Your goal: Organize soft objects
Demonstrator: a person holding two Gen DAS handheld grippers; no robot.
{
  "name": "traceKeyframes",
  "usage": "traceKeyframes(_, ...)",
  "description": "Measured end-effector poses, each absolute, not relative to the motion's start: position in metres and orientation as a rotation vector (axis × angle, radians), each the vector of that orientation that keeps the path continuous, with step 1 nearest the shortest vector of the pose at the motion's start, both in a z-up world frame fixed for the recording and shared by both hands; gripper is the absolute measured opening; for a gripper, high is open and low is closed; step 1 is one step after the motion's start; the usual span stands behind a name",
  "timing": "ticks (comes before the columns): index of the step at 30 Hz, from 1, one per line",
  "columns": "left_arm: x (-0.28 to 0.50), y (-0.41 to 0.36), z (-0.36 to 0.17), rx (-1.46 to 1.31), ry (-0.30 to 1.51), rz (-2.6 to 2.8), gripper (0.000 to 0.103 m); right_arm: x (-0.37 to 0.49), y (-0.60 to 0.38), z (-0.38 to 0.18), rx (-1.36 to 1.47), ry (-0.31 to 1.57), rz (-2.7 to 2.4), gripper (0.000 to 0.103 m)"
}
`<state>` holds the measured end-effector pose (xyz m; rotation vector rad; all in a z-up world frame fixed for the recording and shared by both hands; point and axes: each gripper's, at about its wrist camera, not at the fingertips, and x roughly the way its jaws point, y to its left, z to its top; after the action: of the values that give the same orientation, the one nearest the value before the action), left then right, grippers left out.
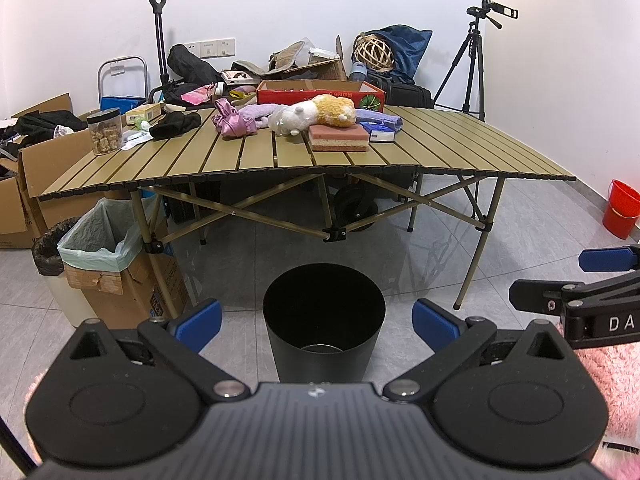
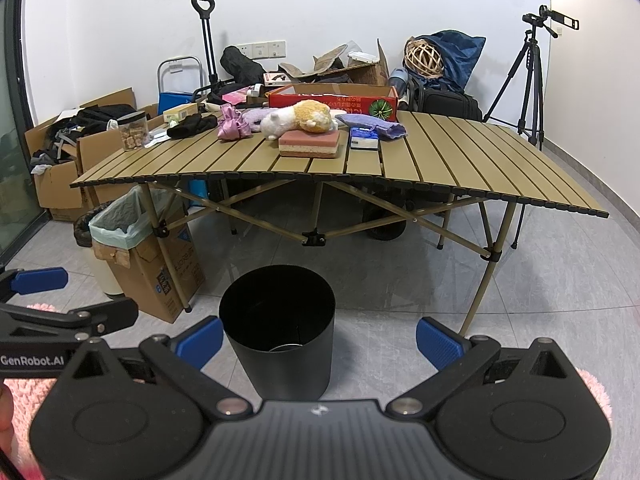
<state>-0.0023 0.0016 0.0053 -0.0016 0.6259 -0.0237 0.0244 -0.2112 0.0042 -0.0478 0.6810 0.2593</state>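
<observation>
- Lowest in both wrist views sit my two grippers: the left gripper point(image 1: 317, 326) and the right gripper point(image 2: 319, 340) both have their blue pads spread wide, with nothing between them.
- Just beyond the pads, low centre of each view, a black bin point(image 1: 324, 322) stands open-topped on the grey tiled floor, well short of the desk. I take it for the place the soft things go.
- Further up, mid-frame, the slatted desk point(image 1: 460, 148) carries the soft objects in a cluster near its far edge: a layered pink sponge point(image 1: 339, 138), a white and orange plush toy point(image 1: 316, 114) resting partly on it, a crumpled pink fabric pouch point(image 1: 234, 122), a purple cloth point(image 1: 378, 117) and a black cloth point(image 1: 176, 125).
- Risks, as I judge them: the plush overlaps the sponge, so lifting one may drag the other off the desk; limp cloth may slip from the pads on the way to the bin; a poor aim could tip the light bin.
- Among the soft things lie a blue and white packet point(image 1: 382, 134) and a jar of brown snacks point(image 1: 106, 131), hard items to avoid grabbing.
- Farthest back, upper frame, a red box point(image 1: 320, 94), bags and a tripod point(image 1: 472, 60) crowd the wall behind the desk, limiting any reach past it.
</observation>
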Motion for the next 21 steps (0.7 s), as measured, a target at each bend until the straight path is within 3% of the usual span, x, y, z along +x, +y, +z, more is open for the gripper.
traceKeyframes(21, -0.0016, 0.0024, 0.0046, 0.001, 0.621, -0.019, 0.103, 0.0279, -0.2135, 0.0034, -0.053, 0.679, 0.261, 0.103)
